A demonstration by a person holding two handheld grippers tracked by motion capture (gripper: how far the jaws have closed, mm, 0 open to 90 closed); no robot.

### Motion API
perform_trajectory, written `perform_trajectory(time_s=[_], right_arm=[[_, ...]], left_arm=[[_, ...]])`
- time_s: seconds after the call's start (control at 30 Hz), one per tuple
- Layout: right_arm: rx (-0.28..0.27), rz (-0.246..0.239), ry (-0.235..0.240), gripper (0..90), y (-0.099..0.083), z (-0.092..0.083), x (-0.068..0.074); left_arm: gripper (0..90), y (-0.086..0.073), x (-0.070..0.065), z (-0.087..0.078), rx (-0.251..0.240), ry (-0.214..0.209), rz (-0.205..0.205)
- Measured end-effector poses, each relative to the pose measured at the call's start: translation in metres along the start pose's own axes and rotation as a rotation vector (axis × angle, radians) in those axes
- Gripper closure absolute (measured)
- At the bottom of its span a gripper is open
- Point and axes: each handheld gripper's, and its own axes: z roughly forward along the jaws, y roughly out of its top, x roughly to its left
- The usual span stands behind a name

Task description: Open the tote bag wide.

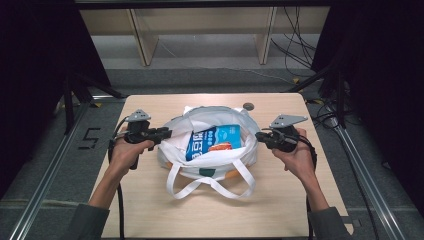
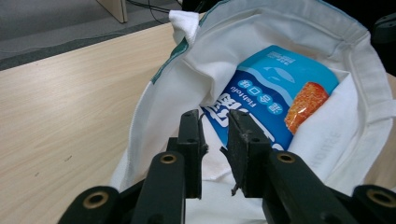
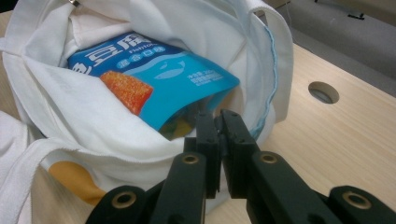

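The bag [image 3: 116, 126] hides the low end of the blue packet [image 3: 154, 74], just past the right gripper [image 3: 219, 123].

soft overhead light falls evenly on the counter [image 1: 150, 210], while both side edges of the high view sink into near black. shadows are faint. all three pictures look low in resolution and slightly blurred, and the nearest claw parts are out of focus.

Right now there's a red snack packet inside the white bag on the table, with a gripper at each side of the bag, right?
Not quite: the snack packet is blue, as the high view shows. It does lie inside the white bag, with the left gripper and right gripper at its sides.
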Motion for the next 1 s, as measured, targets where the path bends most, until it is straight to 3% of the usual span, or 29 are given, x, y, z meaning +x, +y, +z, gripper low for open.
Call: perform_trajectory(time_s=[0.07, 0.17, 0.23, 0.53, 0.6, 0.7, 0.83, 1.0], right_arm=[[0.010, 0.018, 0.004, 86.0, 0.000, -0.001, 0.001], [-0.001, -0.001, 0.003, 85.2, -0.002, -0.003, 0.000], [0.001, 0.016, 0.004, 84.3, -0.004, -0.005, 0.001], [0.006, 0.022, 0.023, 80.5, -0.008, -0.009, 0.003], [-0.012, 0.012, 0.009, 79.8, -0.010, -0.009, 0.003], [0.004, 0.046, 0.007, 78.2, -0.011, -0.011, 0.006], [0.001, 0.018, 0.000, 75.5, -0.013, -0.013, 0.004], [-0.004, 0.034, -0.009, 70.2, -0.014, -0.014, 0.006]], left_arm=[[73.5, -0.002, -0.002, -0.003, -0.005, 0.005, 0.007], [72.6, -0.005, -0.004, -0.009, -0.012, -0.010, 0.009], [71.8, -0.009, -0.006, -0.013, -0.020, -0.020, -0.006], [67.4, -0.015, -0.008, -0.024, -0.030, -0.034, -0.006], [65.9, -0.016, -0.010, -0.025, -0.032, -0.038, -0.003], [63.9, -0.018, -0.012, -0.027, -0.033, -0.042, 0.004], [59.6, -0.020, -0.016, -0.027, -0.036, -0.052, -0.001], [54.3, -0.024, -0.022, -0.029, -0.048, -0.058, -0.003]])
